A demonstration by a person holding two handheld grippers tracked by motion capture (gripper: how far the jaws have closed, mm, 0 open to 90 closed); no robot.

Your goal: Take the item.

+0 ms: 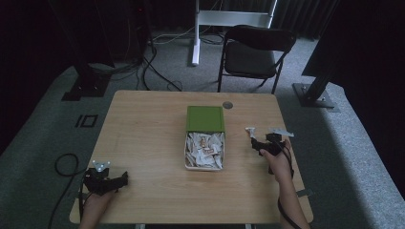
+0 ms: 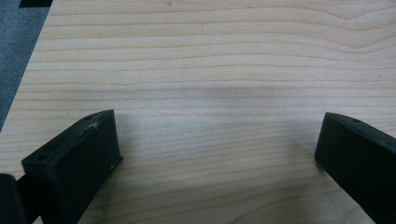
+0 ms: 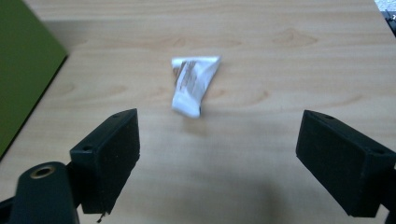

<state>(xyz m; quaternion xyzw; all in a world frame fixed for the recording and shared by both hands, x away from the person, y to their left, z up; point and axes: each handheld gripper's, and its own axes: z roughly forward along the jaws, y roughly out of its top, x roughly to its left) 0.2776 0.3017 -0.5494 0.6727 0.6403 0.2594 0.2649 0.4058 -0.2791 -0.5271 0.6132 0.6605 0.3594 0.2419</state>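
Ahead of the right gripper [image 3: 217, 154], a white sachet [image 3: 192, 85] is lying flat on the table [image 3: 289, 56], clear of the spread jaws. Left gripper [image 2: 217, 154] is resting spread and empty over bare wood.

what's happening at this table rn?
A person works two claws at a wooden table. The right claw stands open over a small white packet lying loose on the wood, right of a green-lidded box full of similar packets. The left claw rests open over bare wood near the front left corner.
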